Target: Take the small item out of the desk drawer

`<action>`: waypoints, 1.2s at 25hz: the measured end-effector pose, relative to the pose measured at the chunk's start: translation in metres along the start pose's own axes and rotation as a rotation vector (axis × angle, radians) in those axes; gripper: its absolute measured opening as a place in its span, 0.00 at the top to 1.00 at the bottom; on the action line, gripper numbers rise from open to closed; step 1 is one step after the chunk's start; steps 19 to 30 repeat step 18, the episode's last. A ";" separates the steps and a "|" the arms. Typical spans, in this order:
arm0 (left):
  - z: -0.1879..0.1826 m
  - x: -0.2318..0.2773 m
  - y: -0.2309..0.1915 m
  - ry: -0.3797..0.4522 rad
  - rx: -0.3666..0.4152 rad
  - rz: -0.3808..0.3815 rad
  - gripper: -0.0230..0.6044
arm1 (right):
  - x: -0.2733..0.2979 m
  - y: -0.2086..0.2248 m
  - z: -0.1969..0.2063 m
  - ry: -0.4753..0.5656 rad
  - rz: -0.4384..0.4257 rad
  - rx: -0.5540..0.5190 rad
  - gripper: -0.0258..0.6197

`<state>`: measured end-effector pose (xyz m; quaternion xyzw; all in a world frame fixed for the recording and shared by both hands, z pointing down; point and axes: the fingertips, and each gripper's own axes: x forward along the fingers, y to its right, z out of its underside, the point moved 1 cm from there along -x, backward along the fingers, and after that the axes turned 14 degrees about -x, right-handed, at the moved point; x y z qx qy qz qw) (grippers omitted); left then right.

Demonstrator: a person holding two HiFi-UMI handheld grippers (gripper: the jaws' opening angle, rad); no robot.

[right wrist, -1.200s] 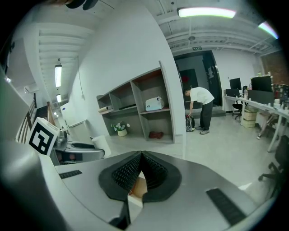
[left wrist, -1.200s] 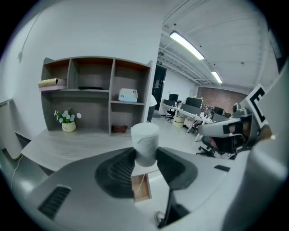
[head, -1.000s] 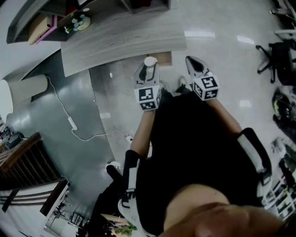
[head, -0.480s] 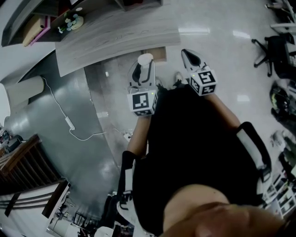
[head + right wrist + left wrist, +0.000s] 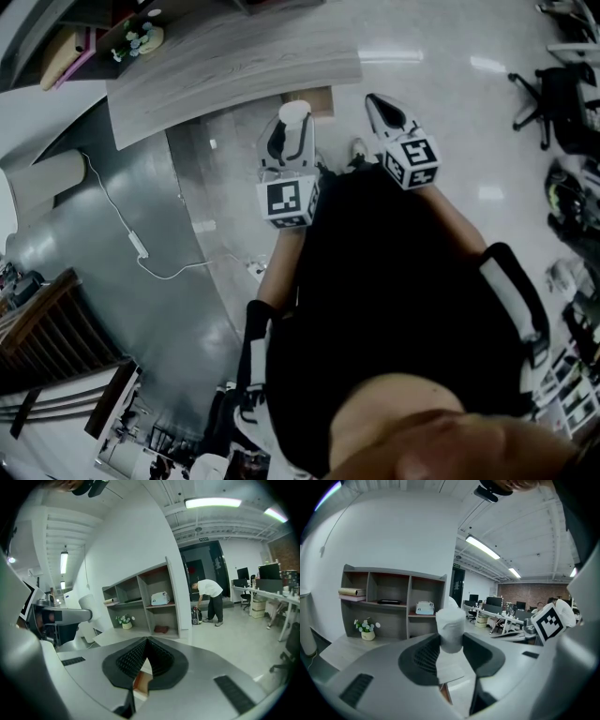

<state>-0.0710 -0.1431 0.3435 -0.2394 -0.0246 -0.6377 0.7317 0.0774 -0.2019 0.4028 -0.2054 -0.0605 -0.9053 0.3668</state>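
A small white cylinder [image 5: 293, 113] stands between the jaws of my left gripper [image 5: 292, 131], which is shut on it in front of the grey wooden desk [image 5: 225, 70]. In the left gripper view the white cylinder [image 5: 451, 629] is upright, and the left gripper [image 5: 451, 641] presses it from both sides. My right gripper [image 5: 377, 103] hangs beside it to the right, shut and holding nothing. In the right gripper view the right gripper [image 5: 146, 641] has its jaws meeting at the tip. A brown box-like part [image 5: 324, 100] shows at the desk's edge; I cannot tell if it is the drawer.
A grey shelf unit [image 5: 389, 599] with a flower pot [image 5: 367, 630] stands behind the desk. A white cable [image 5: 141, 246] lies on the dark floor to the left. Office chairs [image 5: 553, 103] are at the right. A person [image 5: 209, 595] bends over far off.
The whole head view has slid a little up and left. Both grippers keep their place before the desk. The left gripper still holds the white cylinder.
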 end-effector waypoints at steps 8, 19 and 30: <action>0.003 -0.001 0.003 -0.010 -0.008 0.003 0.72 | -0.001 -0.002 0.003 -0.006 -0.012 -0.007 0.96; 0.006 -0.001 0.005 -0.013 -0.008 0.005 0.72 | -0.002 -0.003 0.004 -0.012 -0.017 -0.009 0.96; 0.006 -0.001 0.005 -0.013 -0.008 0.005 0.72 | -0.002 -0.003 0.004 -0.012 -0.017 -0.009 0.96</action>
